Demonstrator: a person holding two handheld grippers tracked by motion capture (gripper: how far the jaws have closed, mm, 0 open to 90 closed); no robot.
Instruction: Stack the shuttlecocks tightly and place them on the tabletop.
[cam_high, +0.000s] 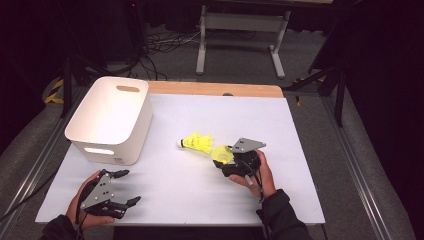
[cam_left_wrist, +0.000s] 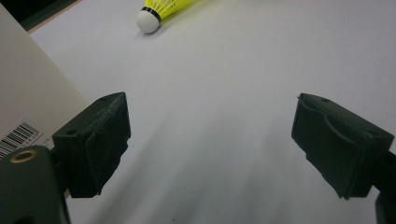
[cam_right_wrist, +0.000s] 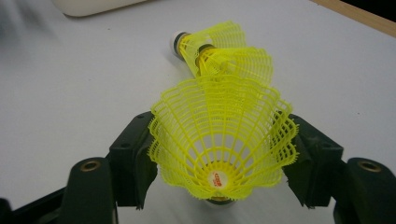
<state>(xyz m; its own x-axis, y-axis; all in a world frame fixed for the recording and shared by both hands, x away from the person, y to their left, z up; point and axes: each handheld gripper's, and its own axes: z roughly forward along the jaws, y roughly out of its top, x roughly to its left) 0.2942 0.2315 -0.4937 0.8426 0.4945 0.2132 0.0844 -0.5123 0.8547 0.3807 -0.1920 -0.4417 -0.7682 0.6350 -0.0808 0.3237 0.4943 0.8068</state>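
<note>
Between your right gripper's jaws: one yellow shuttlecock, skirt clamped, nested at the rear of a stack of shuttlecocks lying on the table. Your left gripper rests released, holding nothing, just beside the white bin. Bin looks empty; likely no shuttlecock stowed yet, all remaining.

It was a lab-like recording space: dark curtained walls, tangled black floor cables, and a white-topped wooden table.
</note>
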